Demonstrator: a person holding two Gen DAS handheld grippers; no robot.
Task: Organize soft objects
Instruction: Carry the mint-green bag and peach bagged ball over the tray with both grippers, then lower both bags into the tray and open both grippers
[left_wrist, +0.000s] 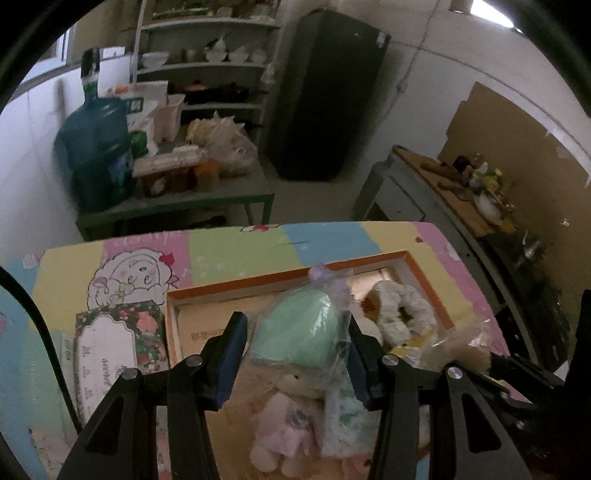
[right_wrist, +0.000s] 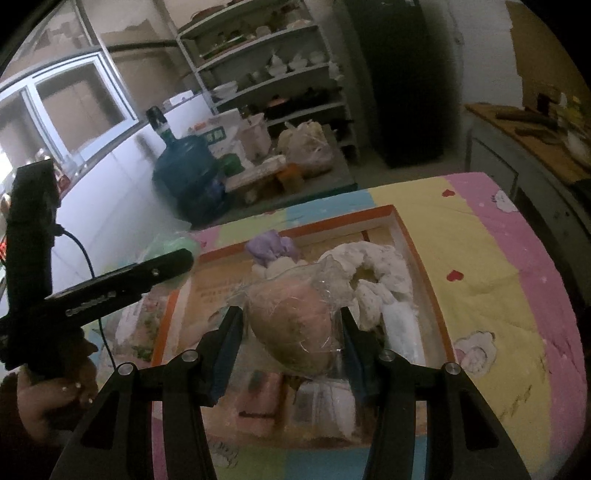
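My left gripper (left_wrist: 293, 354) is shut on a green soft toy in a clear bag (left_wrist: 301, 332), held above the orange-rimmed cardboard box (left_wrist: 236, 286). Under it in the box lie a pale pink plush doll (left_wrist: 284, 435) and a white fluffy ring (left_wrist: 402, 314). My right gripper (right_wrist: 291, 345) is shut on a pink-brown soft toy in a clear bag (right_wrist: 295, 321), held over the same box (right_wrist: 406, 236). A purple soft item (right_wrist: 271, 247) and the white fluffy ring (right_wrist: 380, 273) lie in the box. The left gripper's body (right_wrist: 122, 284) shows at the left of the right wrist view.
A floral tissue box (left_wrist: 114, 339) lies left of the cardboard box on the pastel patchwork mat (left_wrist: 236, 247). Beyond the table are a blue water jug (left_wrist: 96, 151), a low green table with bags, shelves with crockery, a dark fridge (left_wrist: 328, 96) and a counter at right.
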